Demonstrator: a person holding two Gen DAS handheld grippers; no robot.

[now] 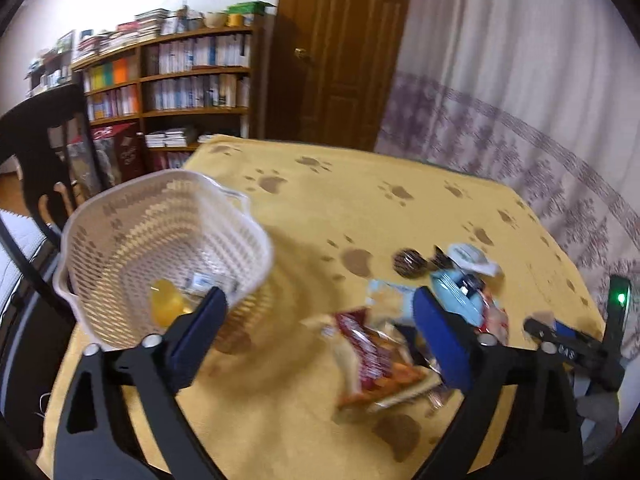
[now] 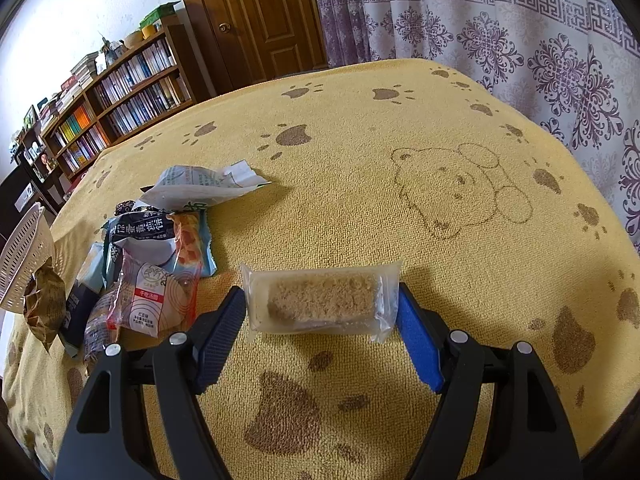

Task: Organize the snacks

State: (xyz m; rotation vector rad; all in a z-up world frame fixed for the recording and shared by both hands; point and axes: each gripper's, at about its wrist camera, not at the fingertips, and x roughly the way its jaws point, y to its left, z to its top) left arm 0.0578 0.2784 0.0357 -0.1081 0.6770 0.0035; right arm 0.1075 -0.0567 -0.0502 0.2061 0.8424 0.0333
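The right tool (image 2: 320, 322) hangs wide open over the yellow paw-print cloth (image 2: 360, 152) on the bench, gripping nothing. A clear-wrapped brown bar (image 2: 322, 300) lies flat on the cloth between its fingertips, at their far ends, long axis running left to right from one pad to the other; whether the pads touch the wrapper cannot be told. Left of it lies a heap of packets (image 2: 156, 264); the top dark one bears Chinese print, too distorted to read, and a red-trimmed one has a small red label. At the far left edge stands the white basket (image 2: 20, 264).

The left tool (image 1: 316, 320) is also wide open and empty, above the cloth between the basket (image 1: 160, 240) on its left and the blurred packets (image 1: 384, 344) on its right. Something yellow (image 1: 166, 306) lies in the basket.
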